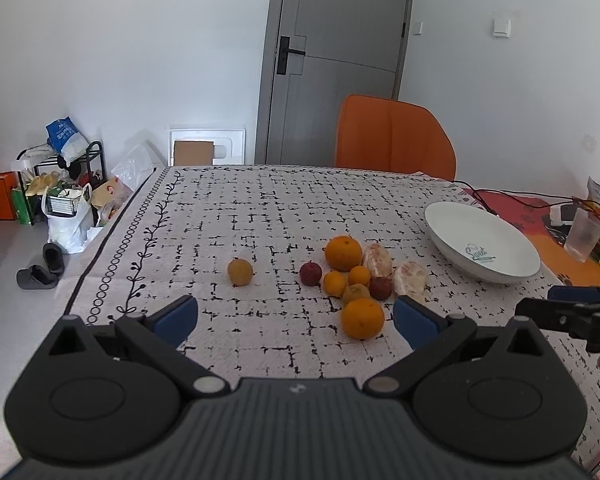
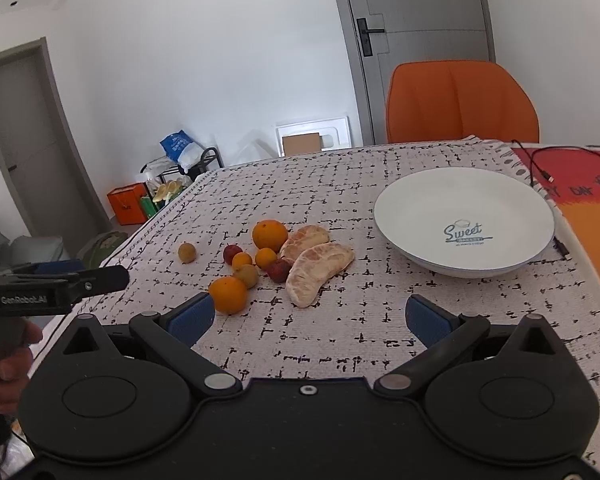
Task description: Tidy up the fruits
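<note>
Overlapping fruits [image 1: 354, 280] hiding each other

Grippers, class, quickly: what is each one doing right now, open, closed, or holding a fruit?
Left gripper: open, fingers spread wide above the tablecloth, holding nothing.
Right gripper: open, fingers spread wide, holding nothing.

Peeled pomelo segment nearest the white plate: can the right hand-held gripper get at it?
Probably yes. The right hand-held gripper is open, and only bare patterned tablecloth lies between it and the peeled pomelo segment.
</note>
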### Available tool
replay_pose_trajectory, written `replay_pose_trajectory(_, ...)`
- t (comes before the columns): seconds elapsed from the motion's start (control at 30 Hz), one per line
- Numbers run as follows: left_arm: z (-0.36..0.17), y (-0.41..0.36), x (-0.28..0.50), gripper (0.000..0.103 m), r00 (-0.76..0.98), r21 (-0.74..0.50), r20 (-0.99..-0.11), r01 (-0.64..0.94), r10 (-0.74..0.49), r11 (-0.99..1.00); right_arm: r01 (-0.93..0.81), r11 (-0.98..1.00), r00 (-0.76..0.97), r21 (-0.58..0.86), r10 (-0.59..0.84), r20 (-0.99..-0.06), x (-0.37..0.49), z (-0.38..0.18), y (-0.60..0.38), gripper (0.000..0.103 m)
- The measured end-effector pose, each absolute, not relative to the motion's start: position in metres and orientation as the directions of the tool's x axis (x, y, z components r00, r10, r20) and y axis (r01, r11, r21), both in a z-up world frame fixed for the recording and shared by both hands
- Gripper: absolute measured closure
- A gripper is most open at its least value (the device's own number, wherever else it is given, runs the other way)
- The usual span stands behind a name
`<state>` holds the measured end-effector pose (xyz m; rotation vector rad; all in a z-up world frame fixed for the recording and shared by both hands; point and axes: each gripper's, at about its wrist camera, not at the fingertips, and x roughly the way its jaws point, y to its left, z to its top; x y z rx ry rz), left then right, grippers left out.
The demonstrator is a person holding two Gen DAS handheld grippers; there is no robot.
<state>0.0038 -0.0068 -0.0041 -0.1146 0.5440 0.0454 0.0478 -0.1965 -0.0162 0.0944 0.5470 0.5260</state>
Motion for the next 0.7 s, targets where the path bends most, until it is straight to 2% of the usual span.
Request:
replay_pose_trajectory(0.37,-0.026,-0.021,0.026,0.003,0.856,-0.1,-0.516,-0.034,-0.023,0.994,-0.437,0.868,0.724,0.236,0.495,-0.48,0.066,-0.032,-0.19,0.001)
replay_pose_trajectory(0.5,-0.033,-0.026,0.037,0.017,0.847,-0.115,-0.53,-0.018,-0.046,0.993,-0.42,0.874,0.724,0.242,0.484,-0.491,0.075,-0.039,-0.188,0.002)
replay_pose_trajectory(0.6,-0.038,-0.03,0.044,0.025,0.835,-0.12,-0.547,-0.003,-0.064,0.993,-0.415,0.876,0.719,0.247,0.482,-0.501,0.081,-0.044,-0.187,0.01)
replay_pose_trajectory(0.7,-0.043,-0.034,0.05,0.028,0.83,-0.13,-0.552,0.007,-0.078,0.991,-0.412,0.873,0.708,0.259,0.486,-0.513,0.087,-0.05,-0.186,0.018)
